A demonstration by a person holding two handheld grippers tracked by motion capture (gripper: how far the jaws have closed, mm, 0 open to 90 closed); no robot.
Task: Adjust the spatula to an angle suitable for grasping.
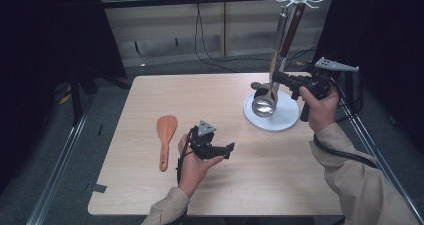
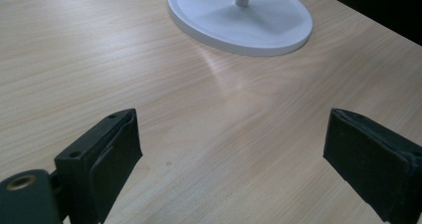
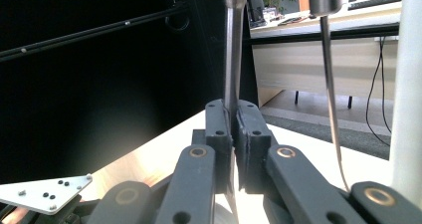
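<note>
ladle (image 1: pixel 265 102): shiny steel, hangs upright, bowl toward 6 o'clock | right gripper (image 1: pixel 278 78): clamped on its handle | left gripper (image 1: pixel 226 149): wide, holding nothing

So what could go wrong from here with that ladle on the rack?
1. The right gripper pinches only the thin metal handle of the ladle, so the ladle might twist or slip between the jaws.
2. A second utensil hangs close beside it; moving the ladle could knock it swinging.
3. A sideways pull could tip the rack, since only its round white base holds it on the table.
</note>
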